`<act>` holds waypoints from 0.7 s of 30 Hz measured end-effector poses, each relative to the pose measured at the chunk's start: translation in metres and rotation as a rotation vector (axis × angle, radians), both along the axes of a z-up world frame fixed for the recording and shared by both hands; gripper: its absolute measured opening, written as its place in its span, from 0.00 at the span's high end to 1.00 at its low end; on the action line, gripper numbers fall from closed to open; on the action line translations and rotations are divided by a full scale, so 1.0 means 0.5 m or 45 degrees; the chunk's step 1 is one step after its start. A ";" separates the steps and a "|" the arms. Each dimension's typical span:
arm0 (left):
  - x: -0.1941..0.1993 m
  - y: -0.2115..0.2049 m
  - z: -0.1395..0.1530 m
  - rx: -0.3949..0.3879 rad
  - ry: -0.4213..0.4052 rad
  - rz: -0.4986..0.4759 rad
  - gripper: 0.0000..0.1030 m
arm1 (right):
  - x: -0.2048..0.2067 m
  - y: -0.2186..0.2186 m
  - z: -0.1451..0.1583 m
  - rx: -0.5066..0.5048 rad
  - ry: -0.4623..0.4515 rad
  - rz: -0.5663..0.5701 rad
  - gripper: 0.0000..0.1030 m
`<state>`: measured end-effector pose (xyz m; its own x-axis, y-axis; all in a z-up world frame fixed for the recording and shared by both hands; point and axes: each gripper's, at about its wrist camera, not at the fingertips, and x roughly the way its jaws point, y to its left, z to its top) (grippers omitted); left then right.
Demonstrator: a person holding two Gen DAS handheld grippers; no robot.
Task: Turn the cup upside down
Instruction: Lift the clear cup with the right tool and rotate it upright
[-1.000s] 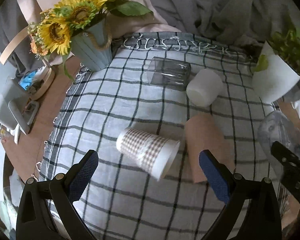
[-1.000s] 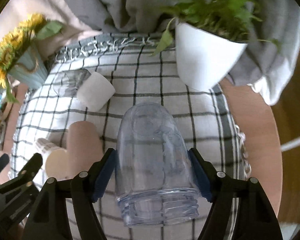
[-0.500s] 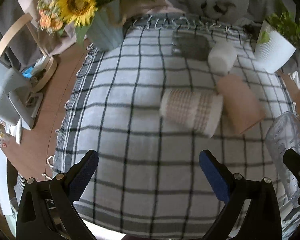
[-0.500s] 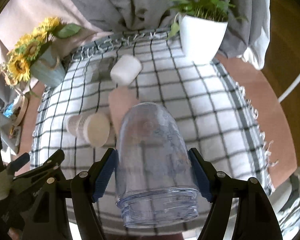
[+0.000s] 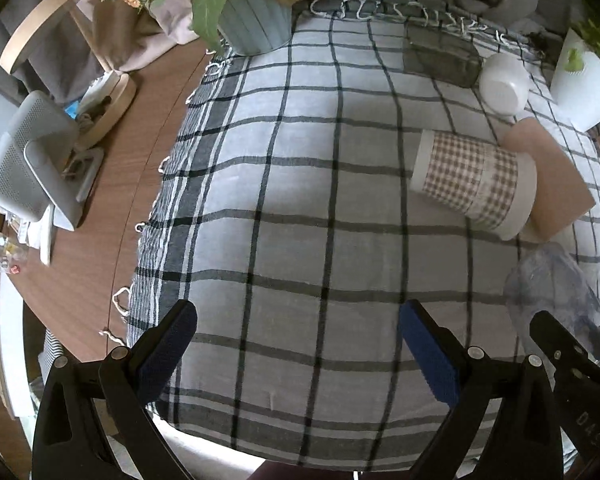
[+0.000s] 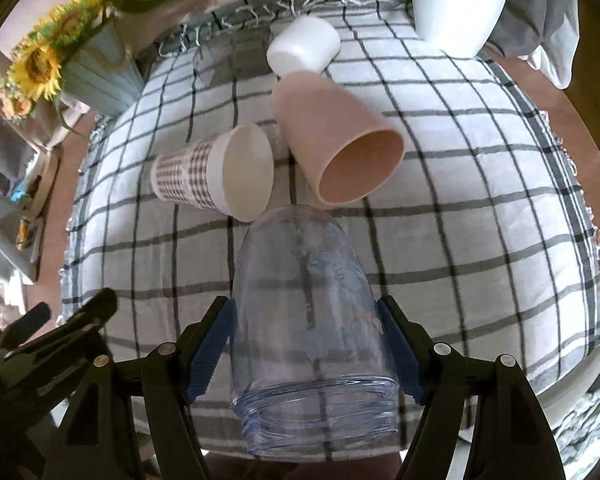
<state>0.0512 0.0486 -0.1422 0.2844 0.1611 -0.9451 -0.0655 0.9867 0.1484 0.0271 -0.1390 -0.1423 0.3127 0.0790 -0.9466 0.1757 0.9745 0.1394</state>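
Observation:
My right gripper [image 6: 306, 350] is shut on a clear plastic cup [image 6: 306, 312], held above the checked tablecloth [image 6: 480, 240] with its closed base pointing away from me and its threaded rim toward me. The same cup shows in the left wrist view [image 5: 556, 300] at the right edge. My left gripper [image 5: 296, 348] is open and empty above the front of the cloth [image 5: 292, 200]. A checked paper cup [image 6: 216, 174] [image 5: 474, 184], a pink cup [image 6: 336, 136] [image 5: 548, 184] and a white cup [image 6: 304, 46] [image 5: 502, 84] lie on their sides.
A dark clear box [image 5: 440, 56] lies at the back of the cloth. A sunflower vase [image 6: 96, 76] stands back left, a white plant pot [image 6: 456, 4] back right. A white device [image 5: 28, 164] and a round wooden stand [image 5: 104, 100] sit on the wooden table at left.
Both grippers have pulled back and risen from the cups. The right gripper carried the clear cup toward the cloth's front and centre. The left gripper stayed open.

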 end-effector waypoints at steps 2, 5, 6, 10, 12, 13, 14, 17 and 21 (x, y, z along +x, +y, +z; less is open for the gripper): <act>-0.002 0.002 -0.006 -0.009 0.016 -0.009 0.00 | 0.000 0.010 -0.004 -0.015 -0.002 0.011 0.29; -0.008 0.000 -0.012 -0.008 0.026 -0.024 0.00 | -0.006 0.021 -0.006 -0.034 0.011 0.029 0.29; -0.010 -0.001 -0.015 -0.009 0.032 -0.030 0.00 | -0.009 0.022 -0.011 -0.025 0.028 0.033 0.29; -0.014 -0.001 -0.025 -0.008 0.050 -0.033 0.00 | -0.018 0.024 -0.035 0.007 0.096 0.038 0.30; -0.014 0.000 -0.029 -0.009 0.062 -0.029 0.00 | -0.021 0.027 -0.044 0.012 0.114 0.044 0.30; -0.015 0.001 -0.030 -0.009 0.064 -0.028 0.00 | -0.021 0.028 -0.048 0.014 0.117 0.047 0.30; -0.014 0.002 -0.031 -0.008 0.068 -0.027 0.00 | -0.021 0.029 -0.051 0.014 0.117 0.048 0.30; -0.015 0.003 -0.033 -0.002 0.074 -0.019 0.00 | -0.018 0.037 -0.052 -0.001 0.113 0.062 0.30; -0.014 0.010 -0.034 -0.015 0.084 0.005 0.00 | -0.016 0.036 -0.054 0.016 0.125 0.063 0.29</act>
<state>0.0439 0.0537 -0.1590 0.2211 0.1506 -0.9636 -0.0596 0.9882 0.1408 0.0193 -0.1210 -0.1693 0.2142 0.1041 -0.9712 0.1404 0.9807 0.1361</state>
